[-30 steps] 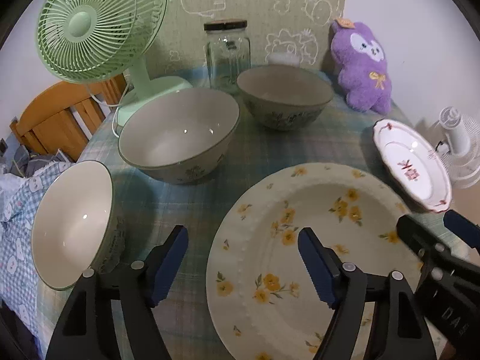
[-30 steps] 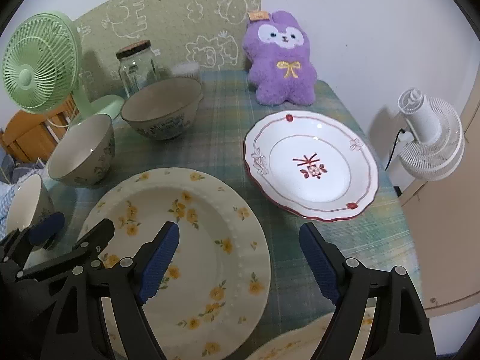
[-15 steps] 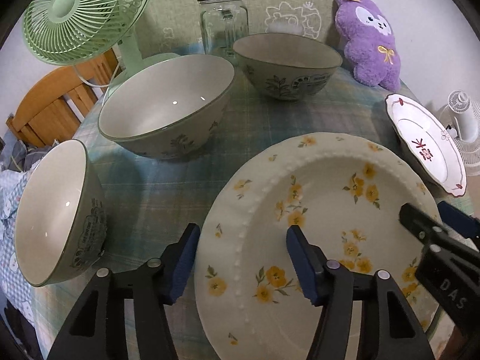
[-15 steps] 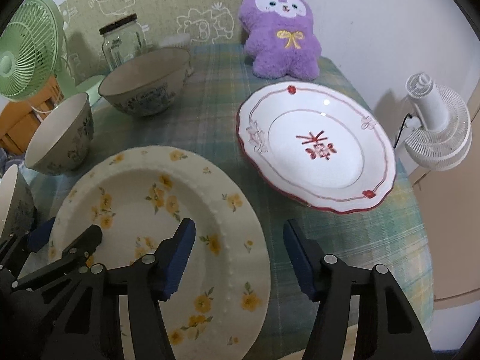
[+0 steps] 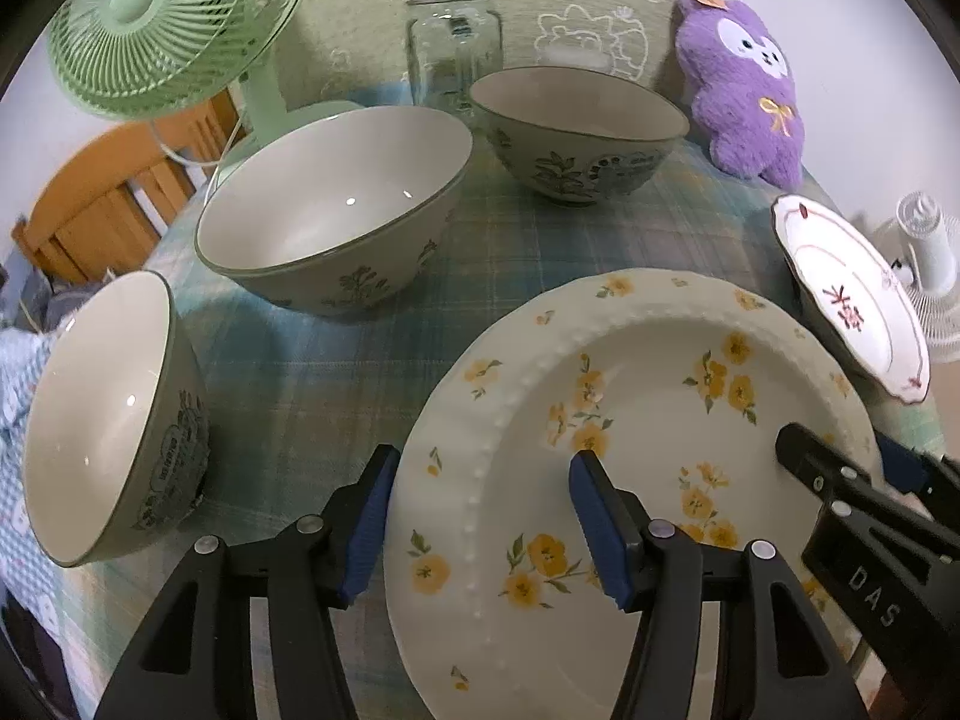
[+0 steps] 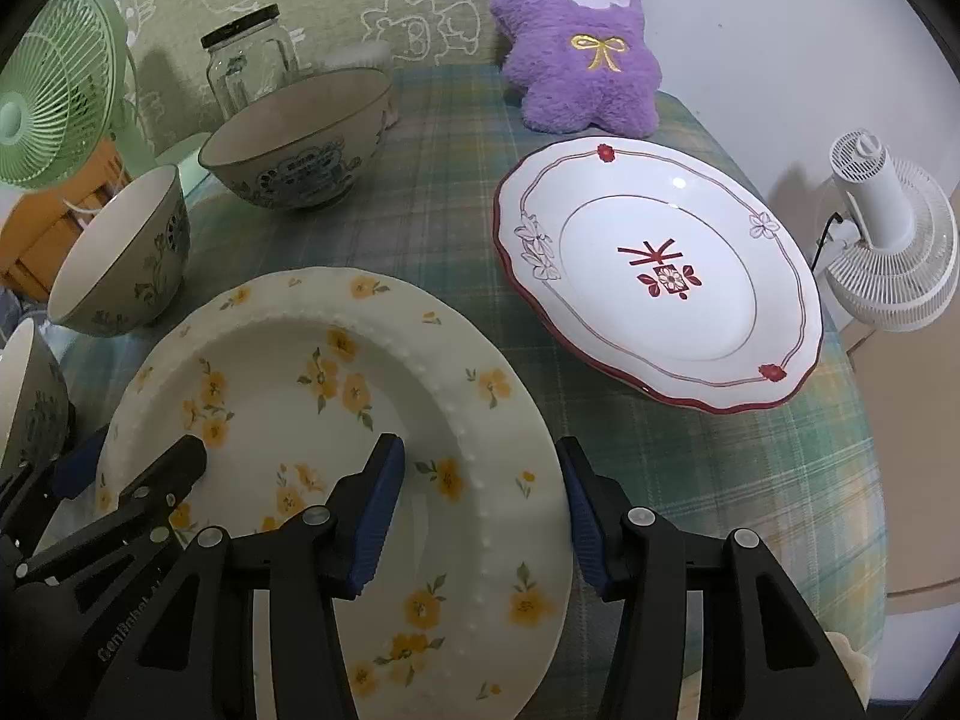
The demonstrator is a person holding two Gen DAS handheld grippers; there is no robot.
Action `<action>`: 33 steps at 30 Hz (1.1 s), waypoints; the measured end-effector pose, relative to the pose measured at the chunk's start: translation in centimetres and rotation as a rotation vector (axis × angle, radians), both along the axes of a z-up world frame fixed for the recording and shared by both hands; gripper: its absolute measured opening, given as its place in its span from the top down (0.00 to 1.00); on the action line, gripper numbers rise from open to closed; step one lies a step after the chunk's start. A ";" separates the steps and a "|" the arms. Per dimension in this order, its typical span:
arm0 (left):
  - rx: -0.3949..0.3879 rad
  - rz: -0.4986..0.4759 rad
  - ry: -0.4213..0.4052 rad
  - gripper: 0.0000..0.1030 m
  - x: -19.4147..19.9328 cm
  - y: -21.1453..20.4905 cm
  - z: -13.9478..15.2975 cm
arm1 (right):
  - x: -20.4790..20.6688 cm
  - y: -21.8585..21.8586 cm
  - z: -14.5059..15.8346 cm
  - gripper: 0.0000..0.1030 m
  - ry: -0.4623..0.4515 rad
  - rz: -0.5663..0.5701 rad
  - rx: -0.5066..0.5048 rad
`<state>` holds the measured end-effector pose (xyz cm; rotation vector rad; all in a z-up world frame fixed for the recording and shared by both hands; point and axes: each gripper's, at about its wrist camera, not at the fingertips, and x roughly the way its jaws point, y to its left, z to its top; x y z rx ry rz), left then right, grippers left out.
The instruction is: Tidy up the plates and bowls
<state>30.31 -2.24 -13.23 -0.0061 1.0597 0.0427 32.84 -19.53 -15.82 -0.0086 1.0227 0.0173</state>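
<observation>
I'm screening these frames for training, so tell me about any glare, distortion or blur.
Left wrist view: fisheye bends the table, small glare dots inside the grey-green ceramic bowl, sharp. Right wrist view: same bending, one highlight on the red-trimmed white plate, no blur.

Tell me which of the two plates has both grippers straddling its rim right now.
The yellow-flowered plate, cream with a beaded rim. The left gripper and the right gripper, its jaws closing, straddle opposite edges. The red-trimmed plate lies untouched beyond it.
</observation>
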 end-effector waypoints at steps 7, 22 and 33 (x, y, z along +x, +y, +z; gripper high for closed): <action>0.028 -0.011 -0.005 0.41 -0.1 -0.4 -0.1 | 0.2 -0.1 0.0 0.46 0.011 0.006 0.004; -0.005 0.017 0.029 0.42 -0.1 0.0 0.2 | 0.0 0.4 0.2 0.42 0.049 0.005 -0.012; 0.003 0.029 0.012 0.42 -1.1 0.1 1.8 | -1.1 0.8 2.0 0.42 0.038 0.008 -0.006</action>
